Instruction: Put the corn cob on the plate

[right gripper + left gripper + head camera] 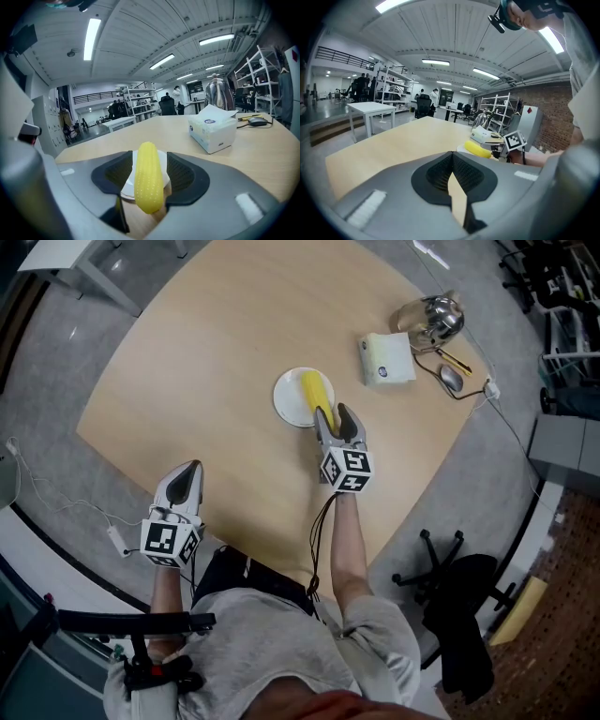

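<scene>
- Corn cob [317,396] – lies on the plate [289,401] at mid-table, lengthwise from far to near. Its near end overhangs the near rim.
- Handling, judged from appearance: even yellow colour and regular dimples suggest a moulded replica, so probably light, stiff and not fragile. The round section would roll and the smooth skin may slip. Grip it across its width, near mid-length, with the ribbed pads square to the sides.
- Right gripper [336,418] – the jaws stand apart on either side of the cob's near end. A sliver of plate shows between the cob and the right pad, so the cob does not appear to be clamped.
- Left gripper [192,467] – held near left, well apart from the plate. The jaws meet at the tips with nothing between them.
- Task state, as a judgement: the cob already rests on the plate, though not centred.
- View differences:
  - Only the right gripper view shows the pad-to-cob gap and the dimpled surface.
  - Only the head view shows how far the cob overhangs and where both tools sit on the table [206,362].
  - The left gripper view gives a low side view – the cob lies flat, close beside the right gripper's marker cube.
- Surroundings – a tissue box [387,359] sits just right of the plate. A kettle [433,317] and a mouse [451,378] lie further right.
</scene>
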`<state>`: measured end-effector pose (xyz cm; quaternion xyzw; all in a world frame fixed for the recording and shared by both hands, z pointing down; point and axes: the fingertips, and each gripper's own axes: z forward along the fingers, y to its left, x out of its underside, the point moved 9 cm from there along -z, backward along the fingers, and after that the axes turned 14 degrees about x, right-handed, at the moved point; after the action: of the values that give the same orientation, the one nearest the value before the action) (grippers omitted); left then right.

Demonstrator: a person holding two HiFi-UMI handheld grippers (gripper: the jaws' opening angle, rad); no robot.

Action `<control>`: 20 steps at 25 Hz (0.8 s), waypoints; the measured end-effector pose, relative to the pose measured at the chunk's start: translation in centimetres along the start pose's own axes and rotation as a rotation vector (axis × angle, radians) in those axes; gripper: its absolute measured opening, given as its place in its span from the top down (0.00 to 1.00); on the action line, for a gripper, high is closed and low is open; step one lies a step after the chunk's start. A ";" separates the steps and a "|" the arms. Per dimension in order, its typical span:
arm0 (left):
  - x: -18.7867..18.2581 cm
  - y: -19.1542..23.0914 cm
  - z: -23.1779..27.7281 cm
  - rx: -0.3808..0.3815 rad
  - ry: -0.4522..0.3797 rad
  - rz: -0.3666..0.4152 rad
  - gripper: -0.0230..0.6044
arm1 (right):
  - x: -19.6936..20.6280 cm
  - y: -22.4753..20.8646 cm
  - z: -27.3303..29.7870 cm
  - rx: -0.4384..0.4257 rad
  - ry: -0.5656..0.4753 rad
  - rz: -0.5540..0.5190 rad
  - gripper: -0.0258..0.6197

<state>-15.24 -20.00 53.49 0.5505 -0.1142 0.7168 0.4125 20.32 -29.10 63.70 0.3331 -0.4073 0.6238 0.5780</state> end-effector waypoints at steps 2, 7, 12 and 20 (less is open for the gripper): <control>-0.4 -0.2 -0.3 0.004 -0.008 0.009 0.93 | -0.5 0.0 -0.8 0.005 -0.009 -0.003 0.60; -1.4 -0.8 -1.1 0.014 -0.034 0.035 0.93 | -1.8 -0.2 -2.8 0.018 -0.042 -0.007 0.60; -2.6 -1.3 -1.9 0.026 -0.069 0.062 0.93 | -3.4 -0.2 -5.1 0.032 -0.083 -0.004 0.60; -4.8 -2.7 -3.5 0.049 -0.125 0.111 0.93 | -6.0 0.8 -10.1 0.041 -0.161 0.002 0.61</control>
<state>-15.52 -18.38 47.19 0.5969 -0.1524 0.7053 0.3507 20.78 -22.75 53.74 0.3935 -0.4398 0.6036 0.5360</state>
